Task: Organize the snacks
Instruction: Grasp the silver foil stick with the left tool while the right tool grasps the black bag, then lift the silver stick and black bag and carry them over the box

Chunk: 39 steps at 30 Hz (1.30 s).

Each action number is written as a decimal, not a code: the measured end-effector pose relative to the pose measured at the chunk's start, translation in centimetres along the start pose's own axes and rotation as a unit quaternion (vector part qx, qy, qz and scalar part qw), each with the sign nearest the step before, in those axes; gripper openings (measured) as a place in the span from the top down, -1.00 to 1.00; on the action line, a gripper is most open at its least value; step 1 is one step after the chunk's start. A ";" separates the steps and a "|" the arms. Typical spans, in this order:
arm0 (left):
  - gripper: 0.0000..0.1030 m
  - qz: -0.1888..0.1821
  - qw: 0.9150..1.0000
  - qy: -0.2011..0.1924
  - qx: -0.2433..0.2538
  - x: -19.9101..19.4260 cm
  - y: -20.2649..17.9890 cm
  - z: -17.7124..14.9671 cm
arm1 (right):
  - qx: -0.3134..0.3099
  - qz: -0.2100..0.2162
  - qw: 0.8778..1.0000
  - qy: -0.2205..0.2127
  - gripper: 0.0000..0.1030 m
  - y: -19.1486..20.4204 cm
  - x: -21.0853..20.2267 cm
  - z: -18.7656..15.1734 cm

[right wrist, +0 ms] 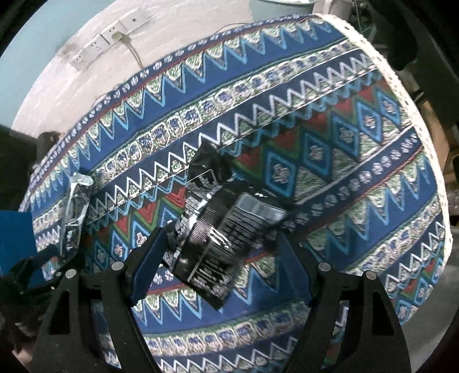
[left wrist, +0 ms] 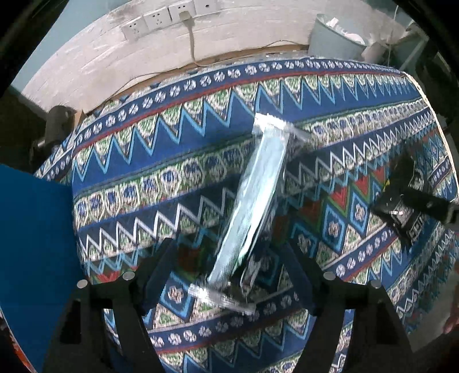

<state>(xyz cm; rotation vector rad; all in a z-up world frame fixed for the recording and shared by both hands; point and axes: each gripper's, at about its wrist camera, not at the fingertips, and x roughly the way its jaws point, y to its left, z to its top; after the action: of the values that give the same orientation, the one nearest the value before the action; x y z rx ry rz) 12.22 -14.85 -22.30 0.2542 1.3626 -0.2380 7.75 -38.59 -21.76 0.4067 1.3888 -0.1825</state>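
A long silver foil snack packet lies tilted on the patterned tablecloth, its near end between the open fingers of my left gripper. It also shows at the left of the right wrist view. A black snack packet with white print lies on the cloth between the open fingers of my right gripper. Whether the fingers touch either packet cannot be told. The black packet and right gripper also show at the right of the left wrist view.
A blue box or panel stands at the table's left edge. A wall with sockets and a plugged cable lies behind the table. A pale bin stands at the back right. The table's right edge drops off.
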 end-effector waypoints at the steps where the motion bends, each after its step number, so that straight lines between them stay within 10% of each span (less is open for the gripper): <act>1: -0.49 0.000 1.000 -0.001 0.000 0.1 0.0 0.2 | -0.005 -0.006 1.000 0.000 -0.50 0.2 0.3 0.1; 8: -0.45 -0.009 1.000 -0.010 -0.011 0.8 0.8 2.3 | -0.048 -0.042 0.998 0.000 -0.50 1.8 2.8 1.4; 14: 0.43 0.017 0.999 -0.022 0.015 0.8 0.4 2.9 | -0.117 -0.065 0.991 -0.009 -0.32 4.2 3.4 0.3; 39: 0.43 0.019 0.995 -0.102 -0.014 -8.6 3.5 -1.0 | -0.210 -0.043 0.973 -0.082 -0.27 11.2 -7.1 -2.8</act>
<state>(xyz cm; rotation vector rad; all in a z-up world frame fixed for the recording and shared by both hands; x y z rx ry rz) 10.73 -11.03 -13.94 0.2252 1.1570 -0.2079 7.91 -28.05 -13.29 -0.0216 1.2415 0.0095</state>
